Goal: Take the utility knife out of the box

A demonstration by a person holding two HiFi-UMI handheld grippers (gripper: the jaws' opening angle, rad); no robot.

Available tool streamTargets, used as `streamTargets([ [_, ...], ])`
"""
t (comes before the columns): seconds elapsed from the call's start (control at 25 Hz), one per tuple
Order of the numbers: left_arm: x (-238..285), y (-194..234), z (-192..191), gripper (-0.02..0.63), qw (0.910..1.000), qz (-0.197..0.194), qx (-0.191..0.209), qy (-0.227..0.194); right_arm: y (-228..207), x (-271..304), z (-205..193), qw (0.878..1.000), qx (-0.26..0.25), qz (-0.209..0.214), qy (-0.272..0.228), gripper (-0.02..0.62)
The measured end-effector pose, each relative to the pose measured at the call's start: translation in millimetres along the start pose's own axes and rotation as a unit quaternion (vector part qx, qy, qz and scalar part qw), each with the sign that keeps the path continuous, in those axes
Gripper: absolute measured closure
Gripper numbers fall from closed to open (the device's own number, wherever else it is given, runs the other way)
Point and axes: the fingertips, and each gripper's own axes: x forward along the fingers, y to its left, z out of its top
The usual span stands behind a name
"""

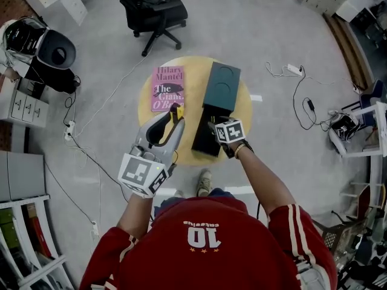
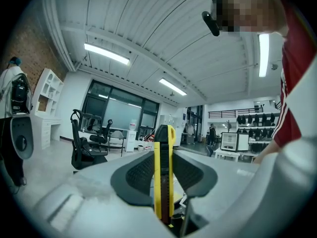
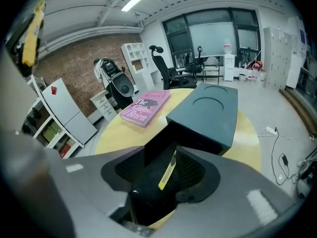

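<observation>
Two yellow knives, actually: one utility knife [image 2: 164,172] is already out, pinched in the left hand-held gripper [image 1: 173,118]. Right hand-held gripper [image 3: 165,168] hangs spread over the black box [image 1: 204,140], with the second knife [image 3: 168,172] lying inside it, not yet grabbed.

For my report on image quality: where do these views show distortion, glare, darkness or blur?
Head view: fisheye bends the floor; light is even, table sharp. Left gripper view: ceiling lamps glare, corners are black, clamped knife sharp. Right gripper view: box interior is dark, yet the boxed knife shows; the left edge is blurred.
</observation>
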Motion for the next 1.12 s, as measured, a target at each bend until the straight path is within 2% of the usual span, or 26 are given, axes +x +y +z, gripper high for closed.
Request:
streamTargets([
  [0.28, 6, 9, -12, 0.479, 0.9997, 0.012, -0.016, 0.012, -14, 34, -17, 0.998, -0.011, -0.008, 0.056, 0.411],
  [0.72, 5, 14, -29, 0.479, 0.9987, 0.019, -0.03, 0.036, -24, 52, -29, 0.991, -0.027, -0.021, 0.129, 0.435],
  [0.96, 4, 13, -31, 0.479, 0.9985, 0.016, -0.033, 0.041, -19, 54, -38, 0.98, -0.083, -0.038, 0.176, 0.443],
  [1.12, 1, 15, -32, 0.479, 0.9983, 0.018, -0.035, 0.044, -11, 60, -46, 0.966, -0.163, -0.04, 0.195, 0.454],
])
